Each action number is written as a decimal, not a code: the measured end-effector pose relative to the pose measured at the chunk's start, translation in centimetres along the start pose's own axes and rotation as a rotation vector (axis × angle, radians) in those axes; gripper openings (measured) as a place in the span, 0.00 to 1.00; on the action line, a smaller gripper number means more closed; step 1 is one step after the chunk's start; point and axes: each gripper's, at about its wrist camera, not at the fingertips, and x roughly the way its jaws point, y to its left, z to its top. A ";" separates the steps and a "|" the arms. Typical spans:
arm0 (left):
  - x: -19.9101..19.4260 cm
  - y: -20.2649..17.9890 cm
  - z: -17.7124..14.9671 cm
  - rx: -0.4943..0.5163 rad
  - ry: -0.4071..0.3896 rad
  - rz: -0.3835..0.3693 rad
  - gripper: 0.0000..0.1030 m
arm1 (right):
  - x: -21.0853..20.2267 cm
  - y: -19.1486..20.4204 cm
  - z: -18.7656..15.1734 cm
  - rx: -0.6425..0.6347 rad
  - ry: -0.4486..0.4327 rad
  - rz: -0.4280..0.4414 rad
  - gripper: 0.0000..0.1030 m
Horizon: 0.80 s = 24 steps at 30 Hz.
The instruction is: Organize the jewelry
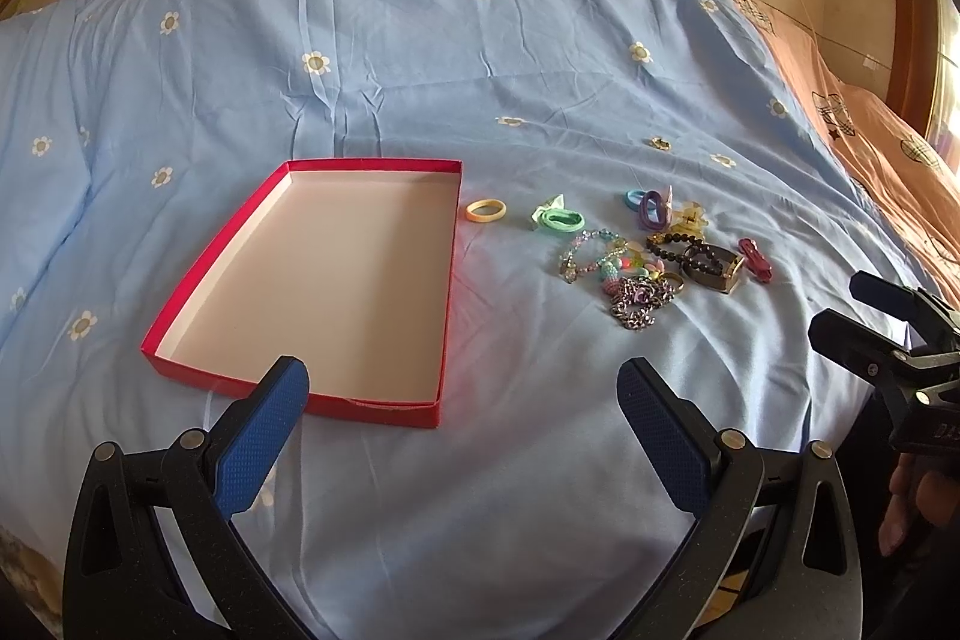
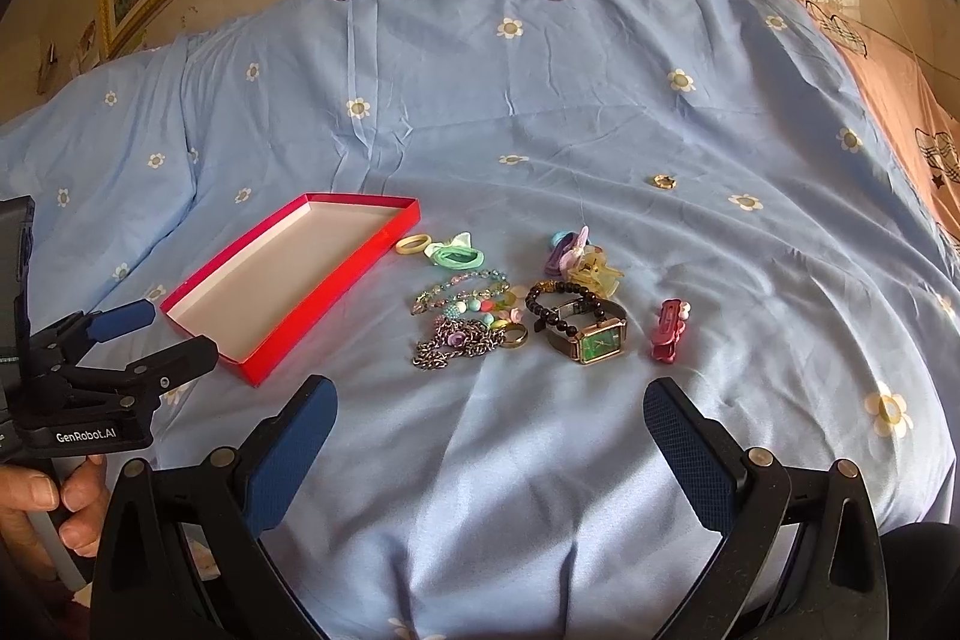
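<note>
Lay scattered on the bed (image 2: pixel 540 100) just right of the red box (image 2: pixel 282 292) — a loose cluster of jewelry, none of it yet inside. Stood empty, that box, white floor bare, long axis running away from the cameras. Nearest its right wall: a yellow hair ring (image 2: pixel 413 242) and a green hair tie (image 2: pixel 459 256); farther right of the box, a beaded bracelet (image 2: pixel 462 289), a silver chain (image 2: pixel 456 346), a green-faced watch (image 2: pixel 594 340) and a red hair clip (image 2: pixel 667 331), its long axis pointing roughly away from the viewer. Well beyond the box's far right corner, apart from the rest, a small gold ring (image 2: pixel 663 182). Hovered wide open and holding nothing, both of them — left hand-held gripper (image 1: pixel 462 394) over the box's near right corner, right hand-held gripper (image 2: pixel 489 412) right of the box, straight before the chain and watch. Judged nearer the cluster: the right one, with the pieces ahead of its fingers; better placed for steadying the box: the left.
</note>
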 end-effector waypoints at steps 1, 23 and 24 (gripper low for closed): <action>0.0 0.0 0.0 0.000 -0.001 0.001 1.00 | 0.0 0.0 0.0 0.001 0.000 0.001 1.00; 0.4 -0.3 0.3 -0.001 0.010 -0.007 1.00 | 0.1 0.2 0.3 0.005 -0.004 0.014 1.00; 0.4 -0.3 0.3 -0.001 0.010 -0.007 1.00 | 0.1 0.2 0.3 0.005 -0.004 0.015 1.00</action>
